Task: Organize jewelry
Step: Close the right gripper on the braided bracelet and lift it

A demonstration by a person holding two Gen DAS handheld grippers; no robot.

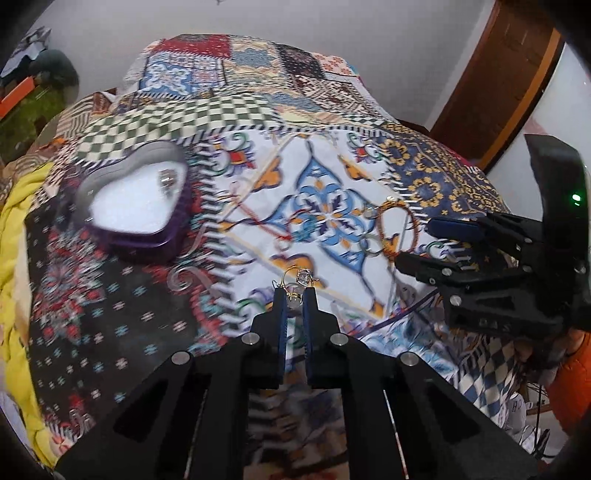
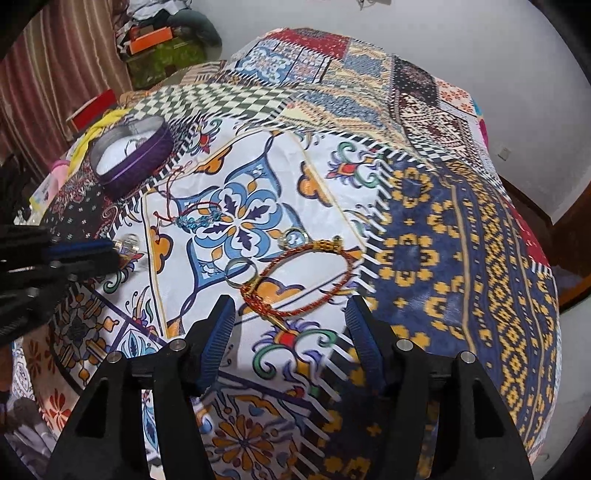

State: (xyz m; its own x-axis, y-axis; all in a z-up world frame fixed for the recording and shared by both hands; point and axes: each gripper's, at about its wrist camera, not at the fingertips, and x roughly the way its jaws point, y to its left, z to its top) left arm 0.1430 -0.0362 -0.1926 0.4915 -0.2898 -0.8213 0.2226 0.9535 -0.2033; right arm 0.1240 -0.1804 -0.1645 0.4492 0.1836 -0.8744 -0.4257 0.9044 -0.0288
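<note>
Left wrist view: my left gripper [image 1: 295, 295] pinches a gold ring [image 1: 300, 277]. I should keep it level toward the heart box [image 1: 129, 206], upper left. My right gripper [image 2: 290, 314] stands apart.

White wall [image 1: 332, 22], wooden door [image 1: 498, 74]

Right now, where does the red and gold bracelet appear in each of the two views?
Left wrist view: red and gold bracelet lies right of centre on the cloth, just left of the right gripper.
Right wrist view: bracelet lies at centre, just beyond the open fingers.
Shared landmark: purple heart-shaped box, at the left in both.
</note>
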